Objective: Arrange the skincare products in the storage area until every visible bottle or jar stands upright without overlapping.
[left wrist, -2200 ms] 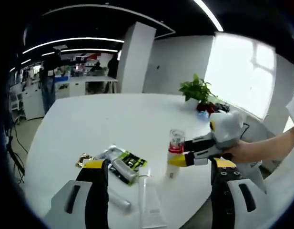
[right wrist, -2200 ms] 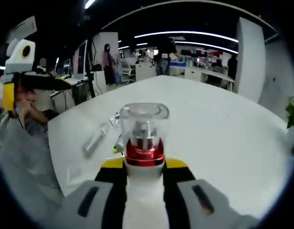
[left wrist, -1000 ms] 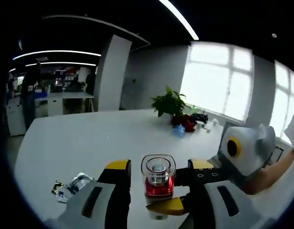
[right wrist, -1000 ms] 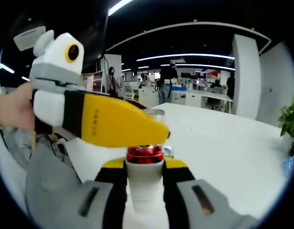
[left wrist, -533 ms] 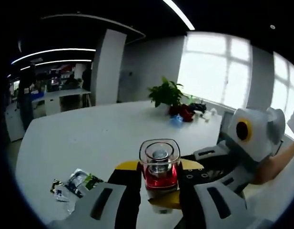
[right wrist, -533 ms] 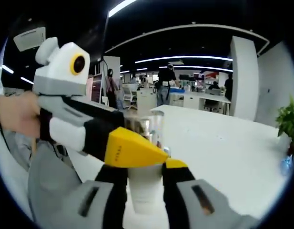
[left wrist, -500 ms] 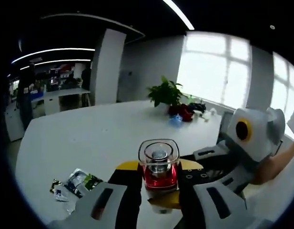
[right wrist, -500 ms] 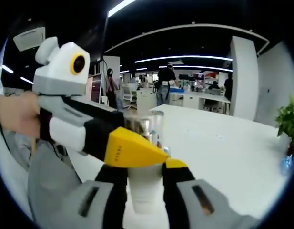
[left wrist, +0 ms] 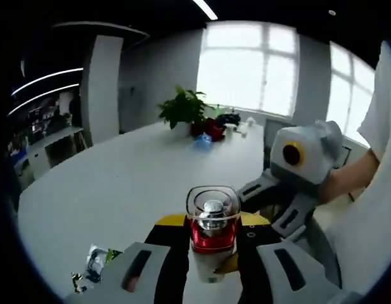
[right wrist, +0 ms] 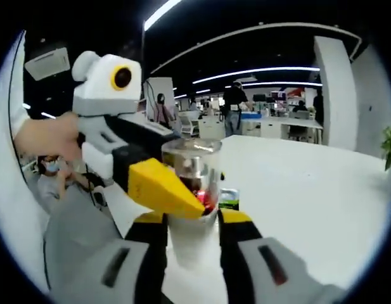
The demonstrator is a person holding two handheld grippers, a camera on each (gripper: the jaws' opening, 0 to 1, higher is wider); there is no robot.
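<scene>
one pump bottle (left wrist: 211,235) with a clear cap and red collar stood upright above the white table (left wrist: 119,196), clamped by both the left gripper (left wrist: 211,244) and the right gripper (right wrist: 191,221). since a second ago the left gripper's jaws had closed from either side of the bottle onto it. no writing was readable; a few sachets (left wrist: 92,265) lay on the table left of the bottle, and one potted plant (left wrist: 182,109) stood beyond it.
</scene>
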